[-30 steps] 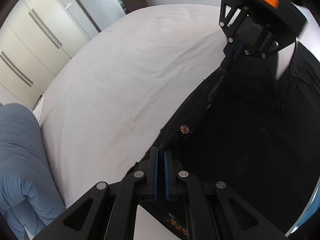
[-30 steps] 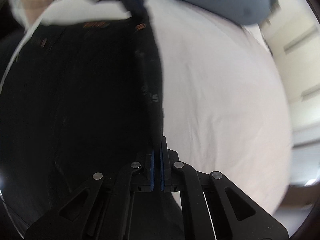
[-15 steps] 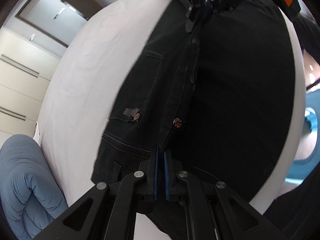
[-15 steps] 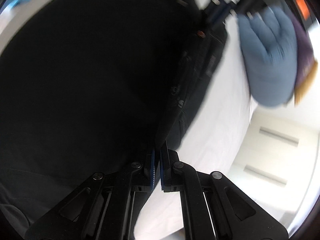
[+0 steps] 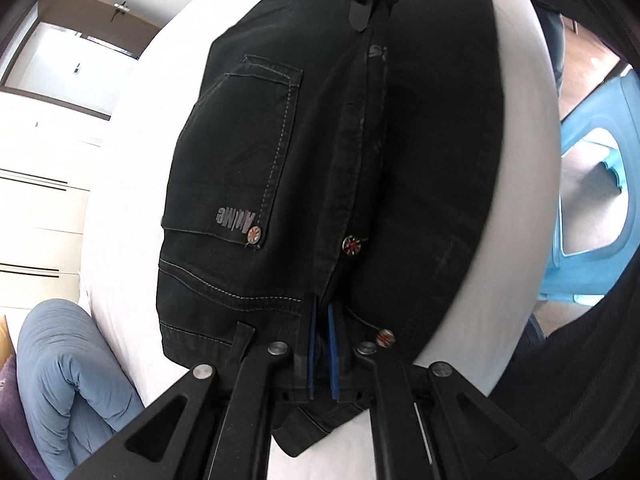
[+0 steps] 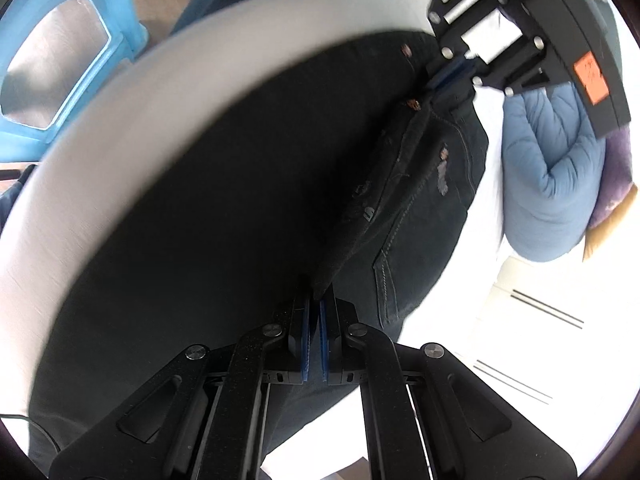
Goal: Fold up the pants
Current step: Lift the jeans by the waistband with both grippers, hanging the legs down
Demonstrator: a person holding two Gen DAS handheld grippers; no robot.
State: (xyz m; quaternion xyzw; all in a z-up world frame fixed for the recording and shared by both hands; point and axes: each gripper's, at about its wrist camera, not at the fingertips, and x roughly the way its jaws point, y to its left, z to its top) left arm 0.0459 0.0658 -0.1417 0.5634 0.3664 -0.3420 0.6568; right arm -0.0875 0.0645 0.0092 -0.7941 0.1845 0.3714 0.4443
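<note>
Black pants (image 5: 352,152) lie spread over the white bed (image 5: 132,152), waistband stretched between both tools; left tool (image 5: 323,344) pinches the waistband edge by a rivet; right tool (image 6: 315,320) pinches the opposite waistband fold. Blue quilt (image 6: 548,176) sits just beside the pants.

- Black denim pants (image 5: 348,152): grey contrast stitching; back pocket (image 5: 236,152) with printed grey lettering at its lower edge; coppery rivets.
- State: doubled lengthwise, fold ridge running down the middle, pocket side facing up.
- Position: spread flat on a white bed (image 5: 132,152), reaching toward its near edge.
</note>
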